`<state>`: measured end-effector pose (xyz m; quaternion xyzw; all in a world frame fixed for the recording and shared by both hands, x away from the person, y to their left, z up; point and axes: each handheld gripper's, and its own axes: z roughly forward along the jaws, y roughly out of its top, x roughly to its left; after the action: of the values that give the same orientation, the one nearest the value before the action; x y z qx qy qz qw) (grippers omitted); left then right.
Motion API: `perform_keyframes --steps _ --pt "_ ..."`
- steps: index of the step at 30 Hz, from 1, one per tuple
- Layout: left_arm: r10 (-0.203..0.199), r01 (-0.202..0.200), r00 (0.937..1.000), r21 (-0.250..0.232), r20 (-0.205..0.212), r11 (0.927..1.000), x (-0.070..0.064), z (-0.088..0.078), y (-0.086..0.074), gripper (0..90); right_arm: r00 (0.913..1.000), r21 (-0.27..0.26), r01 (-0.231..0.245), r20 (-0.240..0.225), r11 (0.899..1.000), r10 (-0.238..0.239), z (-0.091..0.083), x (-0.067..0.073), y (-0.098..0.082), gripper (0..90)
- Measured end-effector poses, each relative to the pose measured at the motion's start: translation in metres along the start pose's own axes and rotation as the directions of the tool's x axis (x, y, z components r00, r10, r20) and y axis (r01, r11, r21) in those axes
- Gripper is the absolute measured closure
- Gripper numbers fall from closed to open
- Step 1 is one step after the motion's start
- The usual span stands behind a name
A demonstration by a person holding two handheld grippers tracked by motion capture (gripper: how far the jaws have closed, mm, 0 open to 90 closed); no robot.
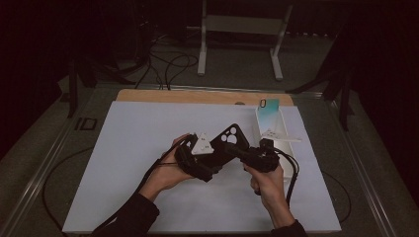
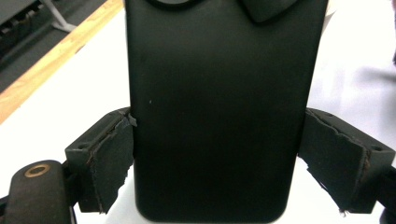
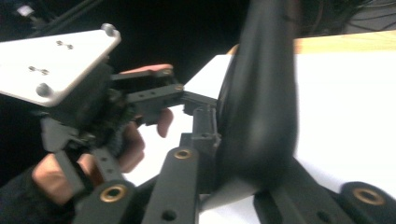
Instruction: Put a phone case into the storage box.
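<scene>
Black phone case (image 1: 228,140) held above the white table (image 1: 123,148), between both hand-held grippers. Left hand-held gripper (image 1: 200,158): pads (image 2: 109,161) clamped on the case's two long edges. Right hand-held gripper (image 1: 244,152): jaws closed on the case's edge, seen edge-on in the right gripper view (image 3: 259,107). White tray (image 1: 276,129) sits near, to the right.

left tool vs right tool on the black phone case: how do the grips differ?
The left tool spans the black phone case across its width, pads wide apart on its two long sides. The right tool is nearly closed, pinching the case's thin edge. Both are shut on the same case, held above the white mat.
</scene>
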<state>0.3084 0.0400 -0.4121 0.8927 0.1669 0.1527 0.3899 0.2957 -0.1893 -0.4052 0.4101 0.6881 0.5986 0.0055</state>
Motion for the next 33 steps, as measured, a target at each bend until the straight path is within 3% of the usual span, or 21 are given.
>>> perform_keyframes --steps 1,7,9,12,14,15,17,19,22,27,31,33 --pt "-0.001 0.001 1.0 0.003 0.002 1.0 0.0 0.0 -0.001 14.8 0.9988 0.011 0.039 0.029 0.999 -0.039 -0.001 0.004 0.0 85.9" --pt "-0.029 0.029 0.9982 0.001 0.053 0.9996 0.006 -0.001 -0.005 13.5 0.9976 0.022 0.066 0.018 0.998 -0.066 -0.004 0.004 0.001 86.1" --pt "-0.047 0.047 0.9947 -0.003 0.092 0.9989 0.01 -0.001 -0.007 12.5 0.9959 0.028 0.091 0.002 0.995 -0.091 -0.008 0.005 0.002 86.1" --pt "-0.053 0.054 0.9925 -0.005 0.11 0.9985 0.011 -0.001 -0.008 13.5 0.9927 0.032 0.114 -0.041 0.993 -0.113 -0.011 0.007 0.001 86.1" --pt "-0.057 0.059 0.9873 -0.015 0.149 0.9981 0.011 -0.001 -0.009 15.2 0.9881 0.038 0.143 -0.063 0.989 -0.14 -0.012 0.009 0.0 86.0" --pt "-0.059 0.064 0.9805 -0.022 0.188 0.9977 0.011 -0.001 -0.009 16.7 0.9868 0.041 0.149 -0.071 0.988 -0.146 -0.012 0.009 0.0 86.0" --pt "-0.054 0.064 0.9711 -0.036 0.233 0.9973 0.011 -0.002 -0.01 23.2 0.9833 0.039 0.16 -0.093 0.986 -0.156 -0.013 0.009 0.0 86.1" --pt "-0.05 0.062 0.9689 -0.039 0.242 0.9973 0.011 -0.002 -0.01 28.9 0.9814 0.035 0.161 -0.112 0.986 -0.156 -0.014 0.008 0.0 86.1" --pt "-0.044 0.06 0.9599 -0.051 0.277 0.9969 0.015 -0.006 -0.013 40.4 0.9785 0.035 0.169 -0.126 0.985 -0.163 -0.016 0.005 -0.001 86.1" --pt "-0.035 0.055 0.9572 -0.061 0.287 0.9966 0.017 -0.01 -0.016 58.4 0.976 0.044 0.178 -0.135 0.983 -0.171 -0.019 0.001 0.0 85.5" --pt "-0.029 0.05 0.9528 -0.061 0.302 0.9969 0.016 -0.008 -0.02 69.5 0.9788 0.067 0.178 -0.115 0.982 -0.169 -0.02 -0.001 0.0 73.9" --pt "-0.02 0.041 0.9547 -0.062 0.297 0.9972 0.014 -0.007 -0.02 75.1 0.9813 0.072 0.176 -0.091 0.982 -0.17 -0.019 -0.001 0.0 65.4"
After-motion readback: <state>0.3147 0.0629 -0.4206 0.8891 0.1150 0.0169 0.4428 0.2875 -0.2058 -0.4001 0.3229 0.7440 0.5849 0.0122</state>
